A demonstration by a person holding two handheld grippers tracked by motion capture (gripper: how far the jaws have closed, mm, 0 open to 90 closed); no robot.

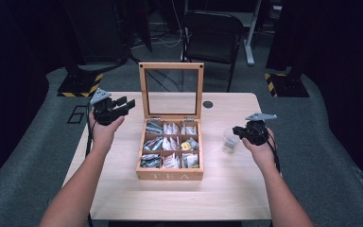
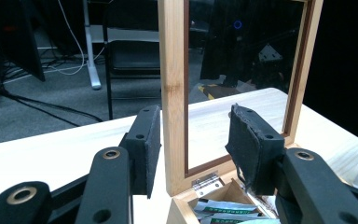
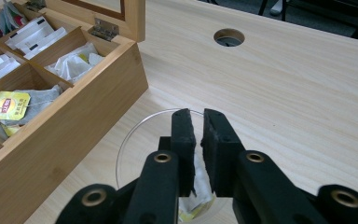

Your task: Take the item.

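Jaws of the right gripper [image 3: 198, 154] stand barely parted above the glass cup [image 3: 135, 140], letting a tea bag [image 3: 193, 200] drop in, while the left gripper [image 2: 193, 144] straddles the box lid [image 2: 175, 93] without pinching, steadying it upright.

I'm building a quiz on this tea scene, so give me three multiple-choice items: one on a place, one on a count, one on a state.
1. Where is the cup?
A. right of the box
B. left of the box
C. inside the box

2. How many compartments has the box?
A. four
B. six
C. nine

3. How is the lid?
A. shut
B. upright, open
C. lying off the box

Key: 1 A, the cup stands under the right claw. 2 C, three rows of three. 3 B, the lid stands up on its hinges.
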